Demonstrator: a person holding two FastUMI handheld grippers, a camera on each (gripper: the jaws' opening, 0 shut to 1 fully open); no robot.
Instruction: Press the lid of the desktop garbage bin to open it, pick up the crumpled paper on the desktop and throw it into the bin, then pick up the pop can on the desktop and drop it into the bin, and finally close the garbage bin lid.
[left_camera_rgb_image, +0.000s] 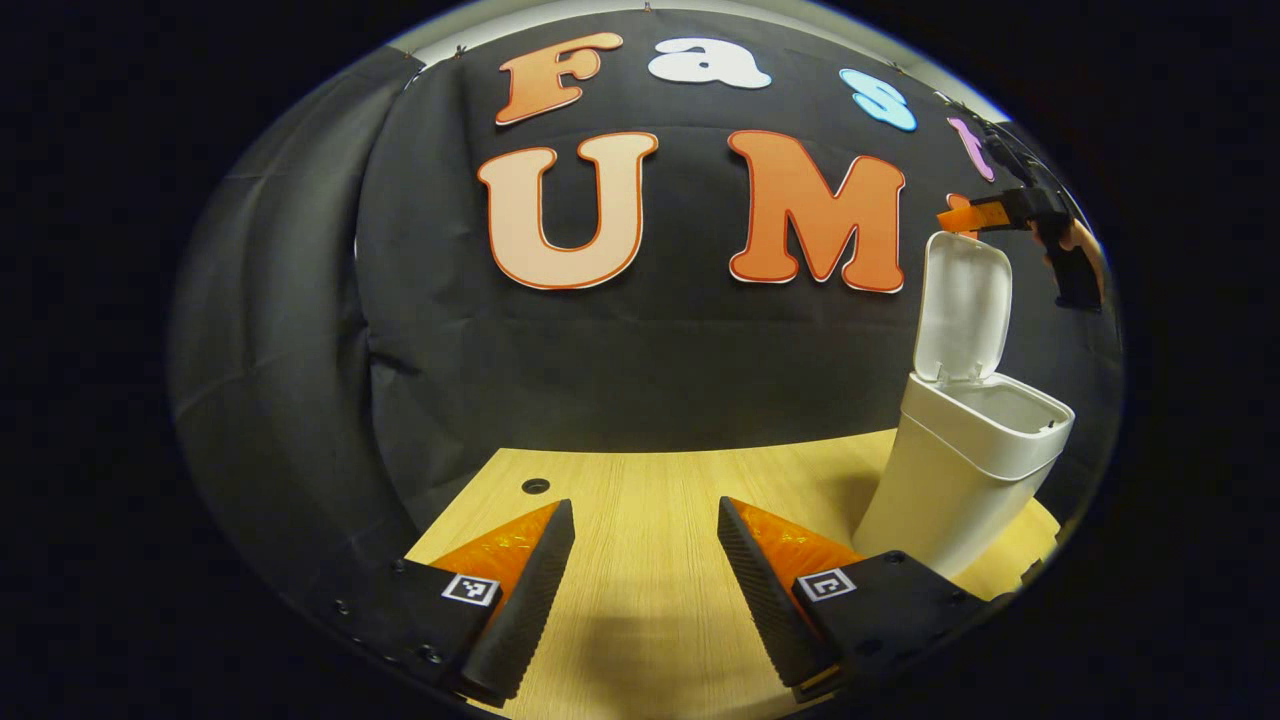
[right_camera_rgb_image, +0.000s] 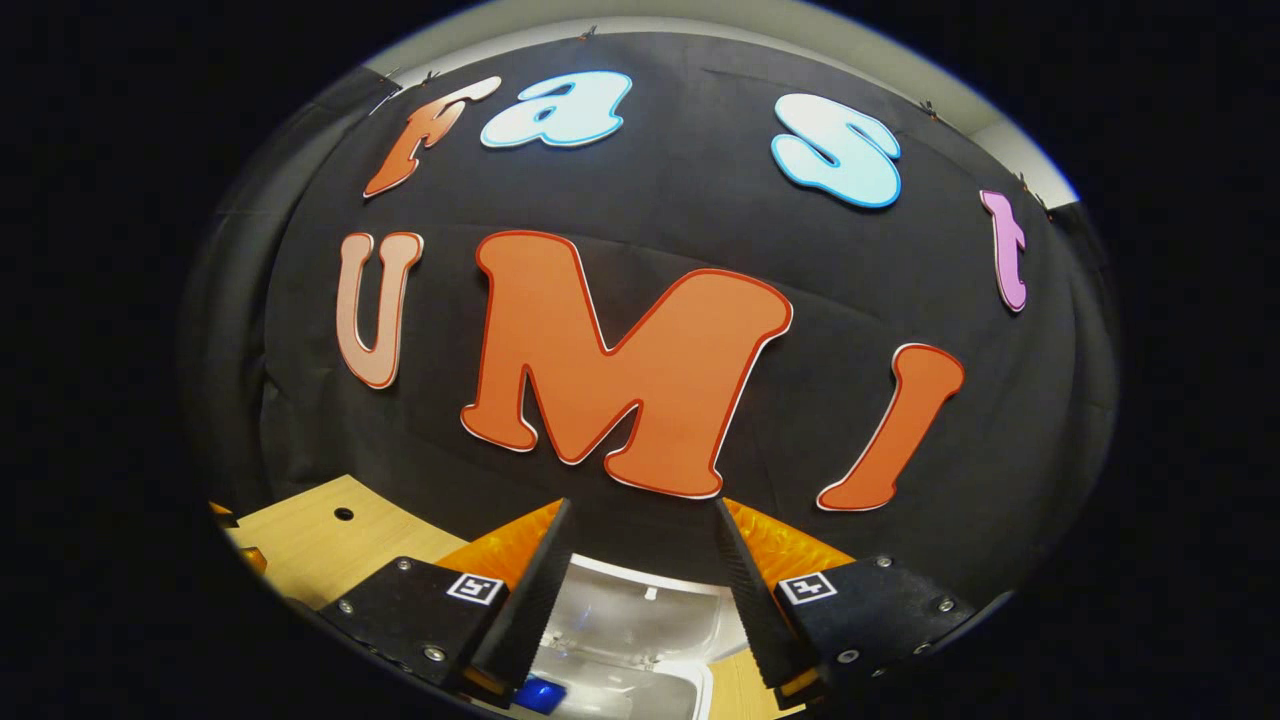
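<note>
**Bin lid up, both grippers empty**

In the left gripper view, the left gripper (left_camera_rgb_image: 646, 580) sits at the bottom centre of the frame with its two fingers spread wide apart, nothing between them but bare light wood-grain desktop (left_camera_rgb_image: 640, 490). Neither finger touches anything.

To the lower right of that view, just beyond the right-hand finger, stands the tall white plastic garbage bin (left_camera_rgb_image: 950, 480). Its white hinged lid (left_camera_rgb_image: 962, 305) is raised upright at the back of the bin's mouth. The rim of the opening shows, but the inside cannot be seen from this angle. The bin stands close to the desktop's right edge; the rest of the wood surface toward the lower centre and left lies open, with a small round dark hole (left_camera_rgb_image: 535, 486) near the far left corner, close to the back edge.

Above the lid's top edge, at the upper right of the frame, the right gripper (left_camera_rgb_image: 965, 216) hovers close to the lid, held by a hand (left_camera_rgb_image: 1080, 245); whether it touches the lid cannot be told.

In the right gripper view, the right gripper's fingers stand well apart at the bottom centre, holding nothing. Between and below them lies the bin's open mouth with the raised lid's glossy inner face. A small blue object (right_camera_rgb_image: 540, 694) shows at the bottom edge, by the left-hand finger; what it is cannot be told. The desktop corner appears at the lower left.
</note>
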